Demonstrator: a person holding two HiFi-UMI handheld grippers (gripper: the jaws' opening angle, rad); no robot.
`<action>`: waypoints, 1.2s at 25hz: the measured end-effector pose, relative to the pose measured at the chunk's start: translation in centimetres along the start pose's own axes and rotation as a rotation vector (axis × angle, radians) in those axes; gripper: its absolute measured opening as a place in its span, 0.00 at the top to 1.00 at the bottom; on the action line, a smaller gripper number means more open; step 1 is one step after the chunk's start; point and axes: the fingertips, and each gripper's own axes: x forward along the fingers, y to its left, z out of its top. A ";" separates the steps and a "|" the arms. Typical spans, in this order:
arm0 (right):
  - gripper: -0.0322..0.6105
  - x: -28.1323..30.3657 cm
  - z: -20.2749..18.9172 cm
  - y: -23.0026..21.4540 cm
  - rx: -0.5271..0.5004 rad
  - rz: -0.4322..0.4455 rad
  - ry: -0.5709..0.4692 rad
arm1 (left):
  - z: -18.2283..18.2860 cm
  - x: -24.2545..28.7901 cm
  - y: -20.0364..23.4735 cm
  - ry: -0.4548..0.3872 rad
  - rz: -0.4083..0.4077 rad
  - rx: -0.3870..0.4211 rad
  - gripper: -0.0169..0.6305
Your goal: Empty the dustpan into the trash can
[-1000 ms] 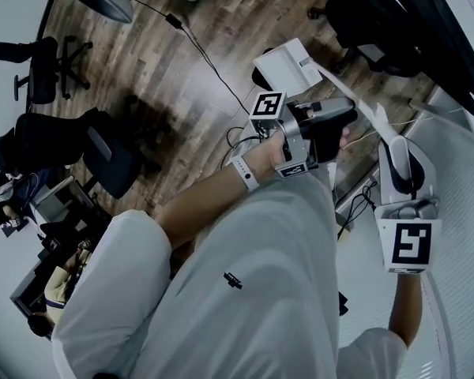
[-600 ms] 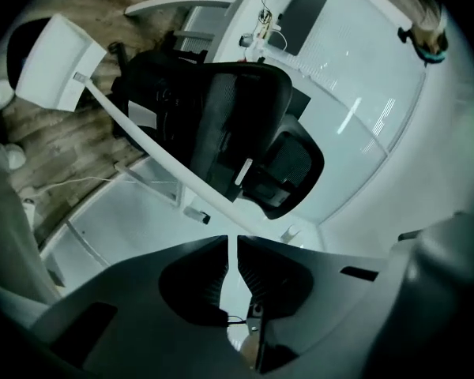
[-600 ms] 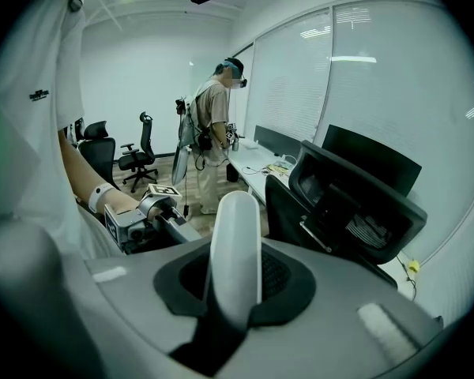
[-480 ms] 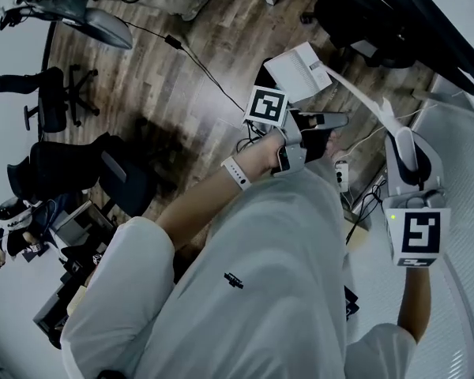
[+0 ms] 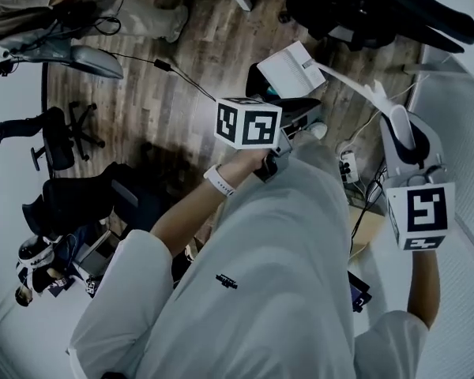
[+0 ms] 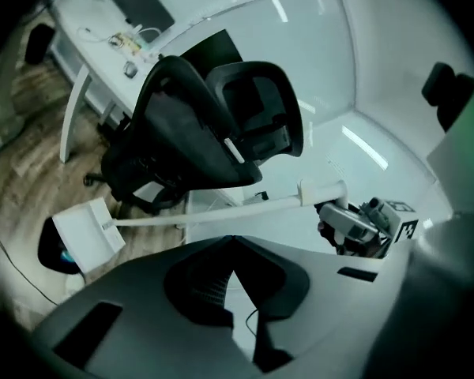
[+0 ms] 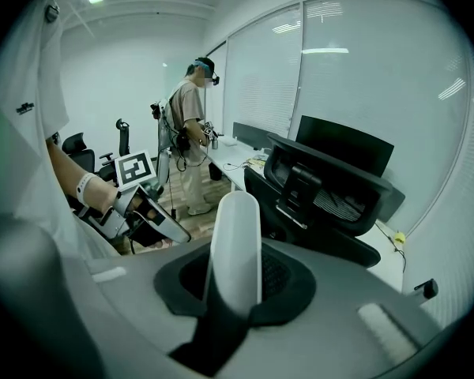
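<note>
Right tongs (image 7: 237, 275) are clenched on the long white handle (image 5: 355, 85), which stands up pale and rounded between the pads in the right gripper view. That handle slants away from me down to the white dustpan (image 5: 291, 69). The pan hangs out in front of me, right over the black trash can (image 6: 49, 243) on the wooden floor (image 5: 182, 61). In the head view the pan covers part of the can's mouth; whether it touches the rim I can't tell. A bit of blue shows inside the can, just under the pan's edge.

Left tongs (image 6: 233, 243) have just been closing and are now clenched tight, tips together, nothing between them. They hover near the pan, apart from it, with the marker cube (image 5: 249, 125) facing up at me and a white wristband (image 5: 219, 180) on my left wrist.

Through the left gripper view I see a black office chair (image 6: 213, 125) behind the handle. A cable (image 5: 166, 69) trails across the floor, and a power strip (image 5: 349, 166) lies near my right side. In the right gripper view another person (image 7: 191, 109) stands beside the white counter (image 7: 237, 160) along the window wall.
</note>
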 end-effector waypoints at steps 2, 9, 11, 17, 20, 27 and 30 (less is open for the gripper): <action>0.83 -0.5 -0.3 -0.3 0.020 -0.014 0.003 | 0.5 -0.5 -0.3 -0.010 0.055 0.092 0.96; 0.83 -1.8 -3.4 -3.0 0.133 -0.083 0.018 | 2.3 -0.8 -1.5 -0.053 0.152 0.284 0.96; 0.83 -2.4 -4.1 -3.4 0.159 -0.099 0.023 | 2.7 -1.0 -1.8 -0.065 0.165 0.305 0.96; 0.83 -5.0 -6.7 -5.0 0.250 -0.156 0.050 | 3.9 -1.4 -2.7 -0.133 0.193 0.324 0.96; 0.83 -6.3 -7.5 -5.5 0.284 -0.178 0.059 | 4.0 -1.3 -3.2 -0.150 0.200 0.344 0.96; 0.83 -8.0 -9.1 -6.7 0.346 -0.227 0.074 | 5.0 -0.7 -4.2 -0.162 0.196 0.379 0.96; 0.83 -8.4 -9.6 -6.9 0.366 -0.246 0.075 | 5.0 -0.5 -4.3 -0.159 0.200 0.398 0.96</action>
